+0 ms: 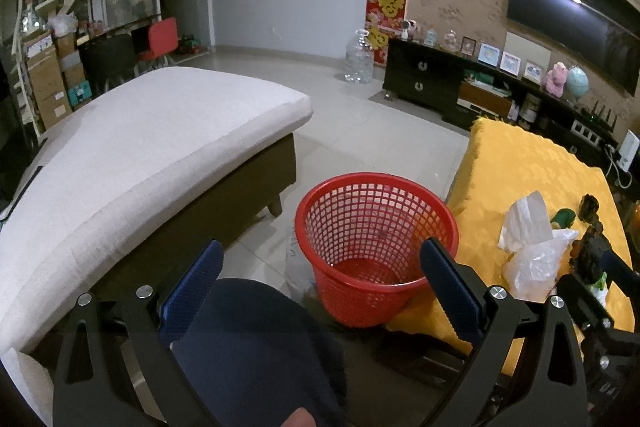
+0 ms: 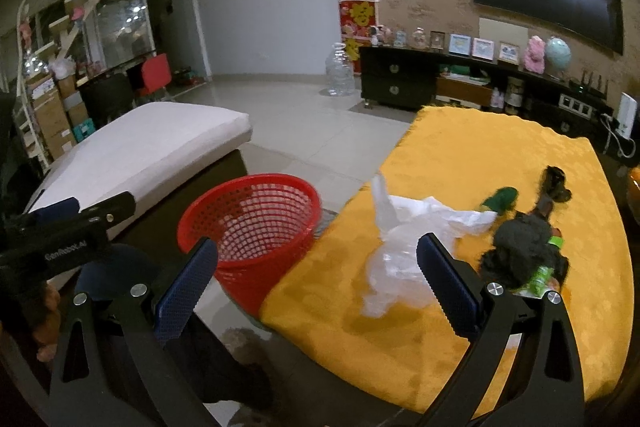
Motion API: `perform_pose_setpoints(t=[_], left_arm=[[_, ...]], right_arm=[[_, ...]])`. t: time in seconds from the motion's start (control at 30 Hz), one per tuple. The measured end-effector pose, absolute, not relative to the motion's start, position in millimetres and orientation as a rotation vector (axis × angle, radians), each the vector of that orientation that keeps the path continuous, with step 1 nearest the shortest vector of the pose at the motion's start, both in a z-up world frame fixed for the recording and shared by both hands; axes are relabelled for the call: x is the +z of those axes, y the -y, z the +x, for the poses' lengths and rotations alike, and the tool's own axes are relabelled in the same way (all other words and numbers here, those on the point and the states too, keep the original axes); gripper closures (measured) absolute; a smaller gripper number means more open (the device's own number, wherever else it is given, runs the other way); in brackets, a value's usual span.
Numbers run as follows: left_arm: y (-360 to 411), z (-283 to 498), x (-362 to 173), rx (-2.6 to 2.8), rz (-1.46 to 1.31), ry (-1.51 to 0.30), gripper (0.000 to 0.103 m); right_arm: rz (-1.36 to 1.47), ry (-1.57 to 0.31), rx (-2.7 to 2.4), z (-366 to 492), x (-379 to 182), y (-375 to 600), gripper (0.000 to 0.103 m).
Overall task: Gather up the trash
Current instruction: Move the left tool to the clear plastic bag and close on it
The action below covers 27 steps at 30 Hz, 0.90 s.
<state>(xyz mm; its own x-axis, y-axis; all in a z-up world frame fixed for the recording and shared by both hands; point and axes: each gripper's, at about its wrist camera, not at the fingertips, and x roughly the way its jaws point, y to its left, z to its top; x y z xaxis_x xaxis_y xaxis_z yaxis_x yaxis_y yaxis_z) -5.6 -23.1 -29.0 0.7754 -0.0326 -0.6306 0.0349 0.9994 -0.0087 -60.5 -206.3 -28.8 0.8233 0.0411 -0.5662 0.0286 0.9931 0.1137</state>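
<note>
Dim living room, yellow patterned tablecloth (image 2: 460, 163). On it: one crumpled translucent plastic bag (image 2: 394, 263), one dark peel-like clump (image 2: 520, 247). Beside the table on tile: one red mesh plastic wastebasket (image 1: 376, 243), apparently empty. Left gripper (image 1: 322, 267) and right gripper (image 2: 316, 267) both spread wide, holding nothing.

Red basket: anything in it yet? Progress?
Nothing done: the red basket looks empty. Nothing in hand: left hand-held gripper and right hand-held gripper are both open. Left to collect: clear plastic bags, dark scraps and a green piece on the yellow cloth.
</note>
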Motion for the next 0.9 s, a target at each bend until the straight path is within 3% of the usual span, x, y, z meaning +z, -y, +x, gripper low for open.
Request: perform_pose_setpoints(t=[0.5, 0.9], left_arm=[[76.5, 11.6, -49.7, -0.160, 0.111, -0.741, 0.008], [178.3, 23.8, -80.2, -0.446, 0.287, -0.801, 0.008]], right_arm=[[0.199, -0.629, -0.243, -89.6, -49.2, 313.7, 0.007], [0.270, -0.614, -0.342, -110.0, -58.0, 368.9, 0.007]])
